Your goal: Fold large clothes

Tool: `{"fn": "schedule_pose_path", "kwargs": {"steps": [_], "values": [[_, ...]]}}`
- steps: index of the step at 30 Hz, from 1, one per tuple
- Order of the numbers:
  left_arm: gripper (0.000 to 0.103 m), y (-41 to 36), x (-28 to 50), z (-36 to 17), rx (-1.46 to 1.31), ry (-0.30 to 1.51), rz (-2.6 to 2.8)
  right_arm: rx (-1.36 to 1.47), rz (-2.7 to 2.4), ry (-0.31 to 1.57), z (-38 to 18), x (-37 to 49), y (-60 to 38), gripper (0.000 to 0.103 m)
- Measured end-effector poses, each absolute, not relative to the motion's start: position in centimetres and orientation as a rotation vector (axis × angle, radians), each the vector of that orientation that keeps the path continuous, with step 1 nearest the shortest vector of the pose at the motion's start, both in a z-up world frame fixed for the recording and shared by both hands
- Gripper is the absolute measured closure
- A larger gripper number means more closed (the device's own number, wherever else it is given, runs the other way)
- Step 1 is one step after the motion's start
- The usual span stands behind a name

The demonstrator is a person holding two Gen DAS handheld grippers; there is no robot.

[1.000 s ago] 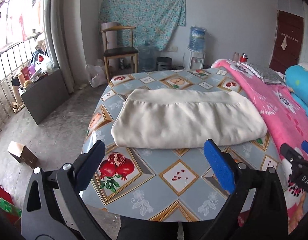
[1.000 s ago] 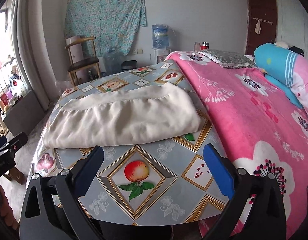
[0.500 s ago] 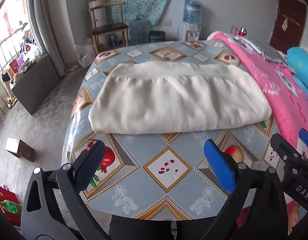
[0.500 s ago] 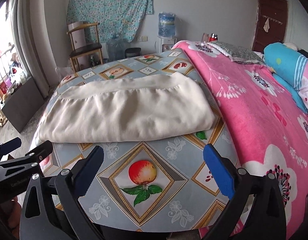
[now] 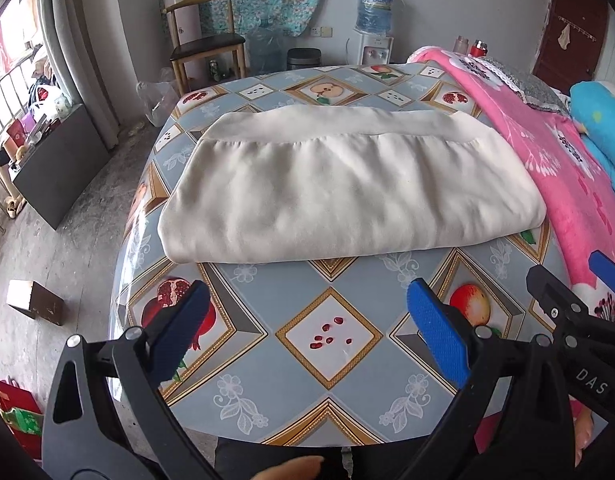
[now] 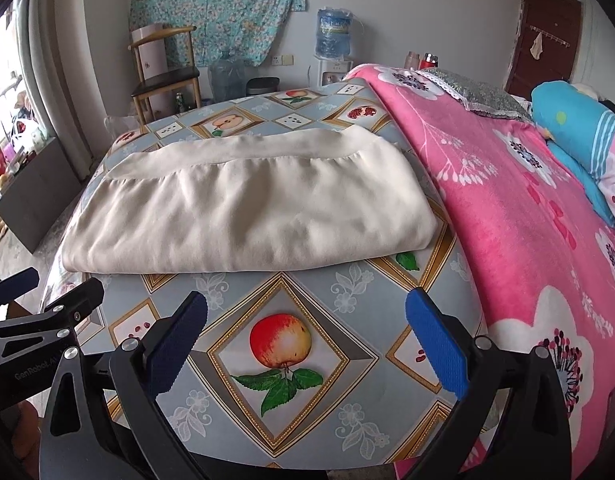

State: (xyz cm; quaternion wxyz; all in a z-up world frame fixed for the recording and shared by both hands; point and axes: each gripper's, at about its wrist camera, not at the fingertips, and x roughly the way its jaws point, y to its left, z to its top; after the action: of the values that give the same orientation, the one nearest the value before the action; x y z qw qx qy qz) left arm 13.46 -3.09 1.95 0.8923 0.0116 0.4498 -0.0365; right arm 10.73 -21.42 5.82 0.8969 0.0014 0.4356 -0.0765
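- Left wrist view showed, nearest the camera, the left gripper (image 5: 307, 328) with its 2 blue-padded fingers (image 5: 435, 340) spread wide and holding nothing, poised above the near edge of the bench (image 5: 327, 344); the gap seemed kept open to be ready for a grab at the cloth.
- Just to the right of it, the right gripper (image 6: 305, 334) was equally wide open and empty, hovering over the apple panel of the fruit-patterned cover, so that the 2 tools stood side by side facing the garment.
- Beyond both, well clear of any finger, the cream garment (image 5: 347, 192) lay flat across the middle of the bench as a wide folded slab, its thick fold edge toward the grippers and its smooth band along the far side, probably laid square so that the ends could be taken next.
- A pink blanket (image 6: 527, 208) draped the bed at the right.
- Farthest off, a wooden chair (image 5: 205, 46) stood by the wall.
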Motion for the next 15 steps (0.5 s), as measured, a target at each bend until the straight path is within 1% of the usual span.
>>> {"fn": "schedule_pose_path", "kwargs": {"steps": [15], "values": [[0.008, -2.83, 13.44, 1.90, 0.024, 0.938, -0.083, -0.011, -0.153, 0.905, 5.84, 10.85, -20.81, 0.006]]}}
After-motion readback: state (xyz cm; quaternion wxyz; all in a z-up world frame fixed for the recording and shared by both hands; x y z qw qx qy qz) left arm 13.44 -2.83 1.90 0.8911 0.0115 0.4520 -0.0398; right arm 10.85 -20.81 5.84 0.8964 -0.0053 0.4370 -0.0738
